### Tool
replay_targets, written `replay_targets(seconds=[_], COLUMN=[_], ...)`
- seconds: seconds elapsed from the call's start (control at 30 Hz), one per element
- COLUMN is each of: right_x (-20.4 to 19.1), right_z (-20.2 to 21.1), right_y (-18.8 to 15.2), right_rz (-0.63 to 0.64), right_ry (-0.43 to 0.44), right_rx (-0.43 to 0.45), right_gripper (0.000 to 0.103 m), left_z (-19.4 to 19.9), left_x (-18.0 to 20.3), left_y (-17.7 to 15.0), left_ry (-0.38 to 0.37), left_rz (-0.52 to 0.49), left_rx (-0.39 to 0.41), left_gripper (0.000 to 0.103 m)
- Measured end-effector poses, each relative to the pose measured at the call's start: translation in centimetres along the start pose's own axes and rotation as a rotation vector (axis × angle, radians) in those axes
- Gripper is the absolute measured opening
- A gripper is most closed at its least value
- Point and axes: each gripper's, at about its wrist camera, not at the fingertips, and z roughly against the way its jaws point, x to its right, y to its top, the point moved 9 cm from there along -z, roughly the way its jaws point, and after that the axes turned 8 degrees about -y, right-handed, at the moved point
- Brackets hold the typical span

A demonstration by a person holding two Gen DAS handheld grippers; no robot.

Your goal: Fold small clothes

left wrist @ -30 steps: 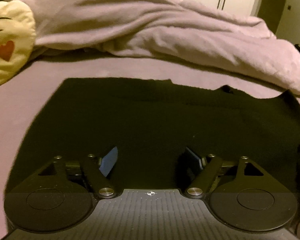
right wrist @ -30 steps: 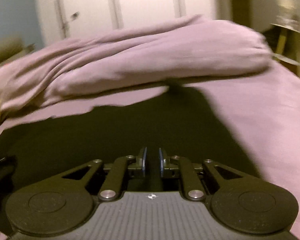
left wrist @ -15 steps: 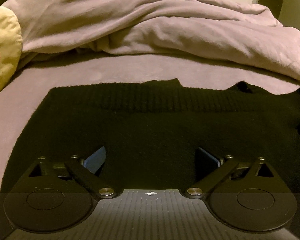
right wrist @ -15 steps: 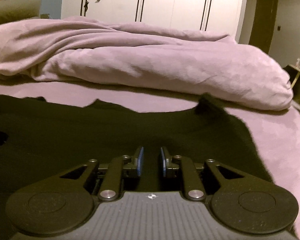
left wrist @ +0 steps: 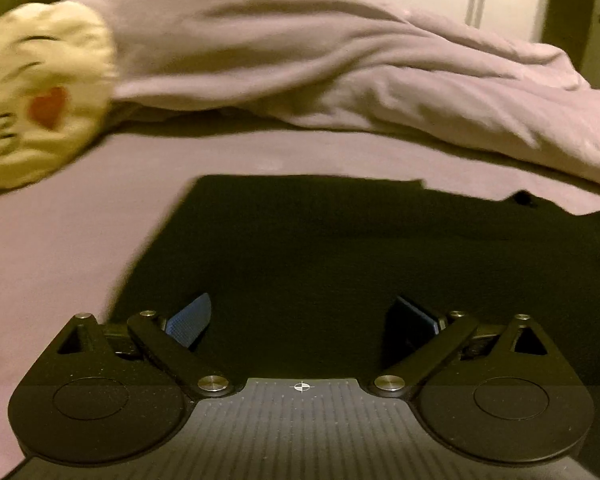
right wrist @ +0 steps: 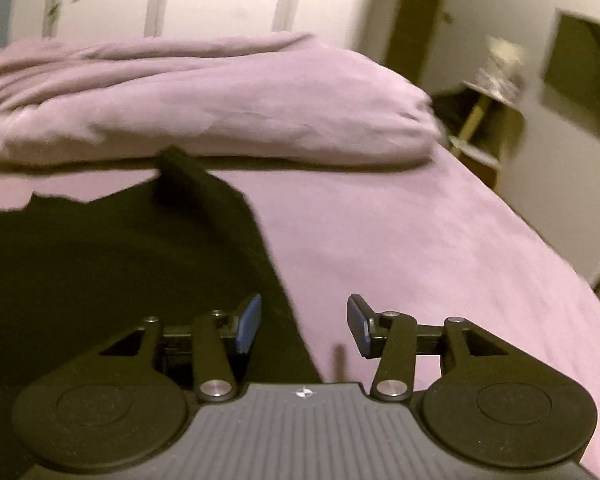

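Note:
A black knitted garment (left wrist: 340, 248) lies spread flat on the mauve bed sheet (left wrist: 68, 248). My left gripper (left wrist: 302, 316) hovers over its left part with the jaws wide open and nothing between the blue pads (left wrist: 192, 314). In the right wrist view the same black garment (right wrist: 112, 264) fills the lower left, with a strip of it reaching back toward the duvet. My right gripper (right wrist: 304, 320) sits over the garment's right edge; its jaws are opening, and only sheet and the cloth's edge show below the gap, nothing pinched.
A bunched mauve duvet (left wrist: 340, 72) runs across the back of the bed. A yellow plush cushion with a red heart (left wrist: 40, 104) lies at the far left. White wardrobe doors (right wrist: 220, 0) stand behind, and a small side table (right wrist: 488, 112) is beyond the bed's right edge (right wrist: 560, 240).
The left jaws widened, then the left view shifted left, showing more cushion and bare sheet. The right jaws went from nearly shut to parted, and the right gripper swung right to the garment's edge.

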Motion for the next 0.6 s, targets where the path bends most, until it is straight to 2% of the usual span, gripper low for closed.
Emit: replay_targets(seconds=[0.07,0.13,0.23,0.3,0.37,0.43,0.53,0.6], right_x=[-0.8,-2.5,-5.6,-7.4,-8.5,-9.1,-9.2,-9.5], right_z=[3.5,6.8,10.3,11.6,12.0,12.7,12.7,12.5], right_y=[-0.8,-2.1,-5.2,-7.3,-8.8,-9.6,-9.7,-9.9], right_rz=[-0.017,-0.016,-0.041,-0.083,-0.118,-0.126,-0.162,-0.181], right_ry=[0.097,0.217,0.377,0.454,0.472,0.462,0.454,0.446], right_rx=[0.012,0.006,-0.085,-0.164,-0.22,-0.225,-0.242,-0.26], right_gripper=[0.045,0.045,0.045,0.045,0.046,0.047,0.048,0.048], left_z=[2.0,3.9,6.2,7.6,8.3,8.6,8.0,7.4], left_x=[-2.2,-4.1,-6.9,-8.5,-10.2,-11.9,-12.8,-12.8], left_y=[-1.4,-3.2,-6.1,-7.4,-8.0,-8.4,-9.1,-9.1], left_ry=[0.061,0.063,0.071,0.029,0.032,0.041,-0.101,-0.175], left_rz=[0.051,0.134,0.244,0.326,0.372,0.405,0.49,0.495], left_rx=[-0.005,-0.011,-0.034,-0.017,-0.021,-0.023,-0.054,-0.051], left_gripper=[0.101,0.101,0.101,0.101,0.101,0.101,0.101,0.101])
